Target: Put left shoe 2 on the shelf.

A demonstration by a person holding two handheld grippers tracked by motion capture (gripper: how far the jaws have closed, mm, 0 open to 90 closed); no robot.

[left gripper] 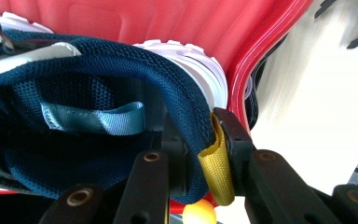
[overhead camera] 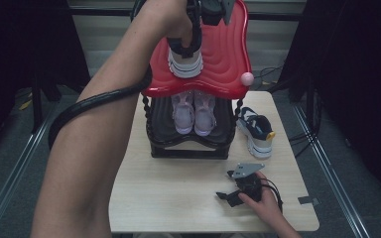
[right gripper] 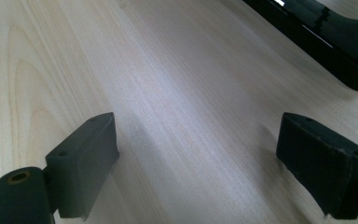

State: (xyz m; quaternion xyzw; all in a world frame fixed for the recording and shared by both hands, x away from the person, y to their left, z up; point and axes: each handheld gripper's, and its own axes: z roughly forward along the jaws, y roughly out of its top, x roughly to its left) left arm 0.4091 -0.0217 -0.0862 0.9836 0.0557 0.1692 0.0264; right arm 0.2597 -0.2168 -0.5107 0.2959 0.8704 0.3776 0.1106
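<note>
On the red top shelf [overhead camera: 228, 59] of the shoe rack, the left gripper [overhead camera: 188, 47] clamps the navy sneaker's [left gripper: 88, 107] heel collar; it should set the sole flat before letting go. The left gripper view reveals the yellow pull tab [left gripper: 218, 170] pinched; the high view shows the right gripper [overhead camera: 238, 191] resting wide open on the table [overhead camera: 178, 198].

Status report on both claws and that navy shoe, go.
Left claw shut on navy shoe at its heel collar, on red top shelf. Right claw open, empty, low over table. Nothing in the way.
</note>
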